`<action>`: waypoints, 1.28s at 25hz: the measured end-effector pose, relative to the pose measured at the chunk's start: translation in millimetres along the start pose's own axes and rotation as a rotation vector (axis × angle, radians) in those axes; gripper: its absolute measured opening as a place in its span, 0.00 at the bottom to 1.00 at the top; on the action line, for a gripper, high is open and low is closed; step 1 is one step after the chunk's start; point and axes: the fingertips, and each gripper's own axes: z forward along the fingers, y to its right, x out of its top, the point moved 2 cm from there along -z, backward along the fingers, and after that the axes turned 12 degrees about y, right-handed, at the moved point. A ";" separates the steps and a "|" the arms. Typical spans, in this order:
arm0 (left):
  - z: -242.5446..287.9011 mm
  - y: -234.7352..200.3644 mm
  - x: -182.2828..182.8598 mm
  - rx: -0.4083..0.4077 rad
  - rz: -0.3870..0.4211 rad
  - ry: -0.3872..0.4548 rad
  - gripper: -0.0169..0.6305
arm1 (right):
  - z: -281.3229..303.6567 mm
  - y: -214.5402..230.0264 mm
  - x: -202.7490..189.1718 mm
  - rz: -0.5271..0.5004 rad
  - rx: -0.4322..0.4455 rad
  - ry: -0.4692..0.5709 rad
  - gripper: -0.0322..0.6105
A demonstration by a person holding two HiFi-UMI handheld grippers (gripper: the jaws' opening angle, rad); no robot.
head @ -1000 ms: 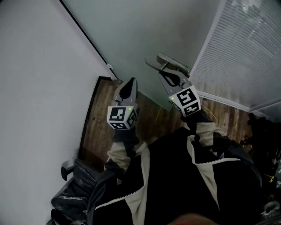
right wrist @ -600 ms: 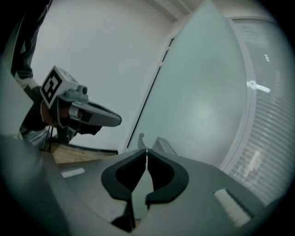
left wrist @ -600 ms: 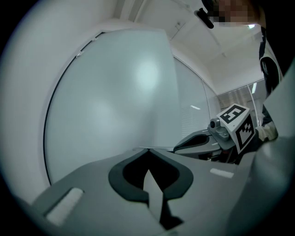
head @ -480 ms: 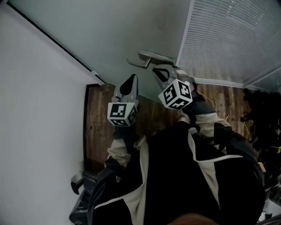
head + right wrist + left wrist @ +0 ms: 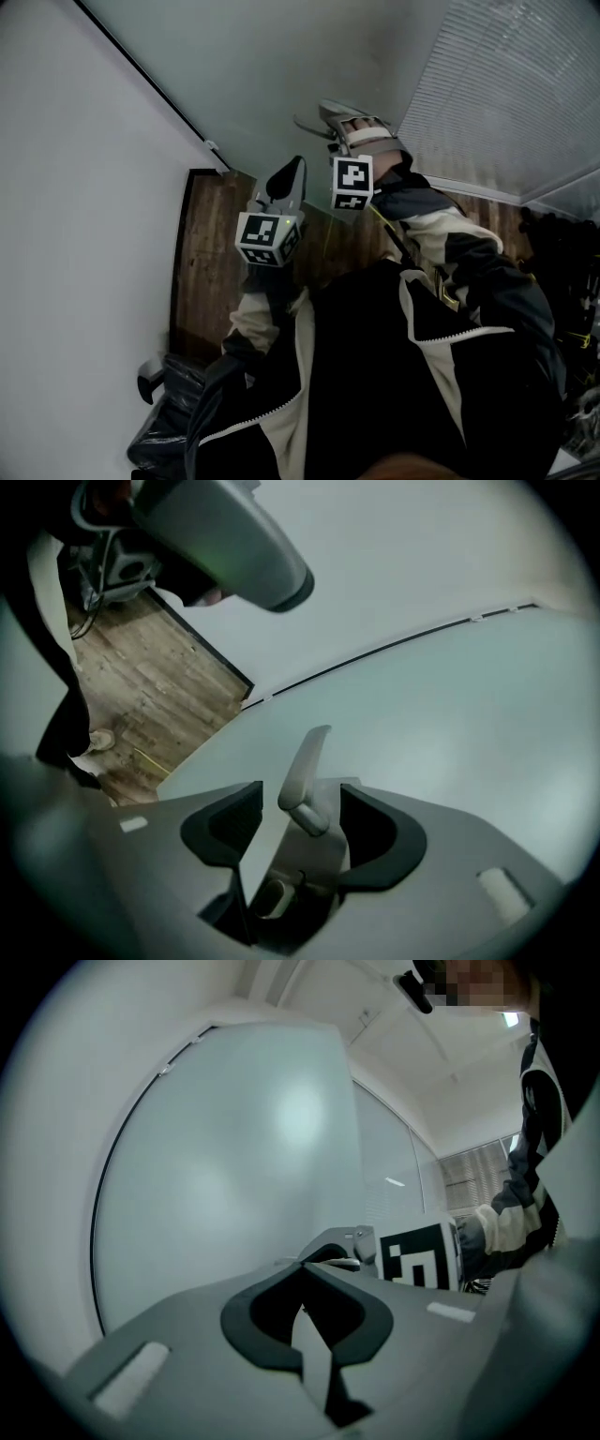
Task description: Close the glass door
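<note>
The frosted glass door (image 5: 281, 66) fills the top of the head view, and its grey lever handle (image 5: 322, 114) juts out from it. My right gripper (image 5: 343, 133) is at that handle. In the right gripper view its jaws are opening, and the lever handle (image 5: 309, 752) stands between the pads without being pressed; the right gripper (image 5: 300, 799) points down at the glass door (image 5: 450, 696). My left gripper (image 5: 292, 171) hangs shut and empty to the left of the handle, just short of the glass. In the left gripper view the left gripper (image 5: 302, 1274) faces the door (image 5: 234, 1166).
A white wall (image 5: 75, 234) runs down the left, meeting the door at a dark strip. Wooden floor (image 5: 202, 253) lies below. Window blinds (image 5: 506, 94) are at the right. A black bag (image 5: 169, 431) sits low on the left.
My right gripper has rolled over and its jaws have gone from shut to wide apart round the lever handle. The left gripper has drifted a little towards the door.
</note>
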 end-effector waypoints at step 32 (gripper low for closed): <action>-3.9 14.9 -5.3 -0.032 -0.078 -0.028 0.04 | 90.5 72.4 -129.0 -0.132 -0.101 -0.237 0.26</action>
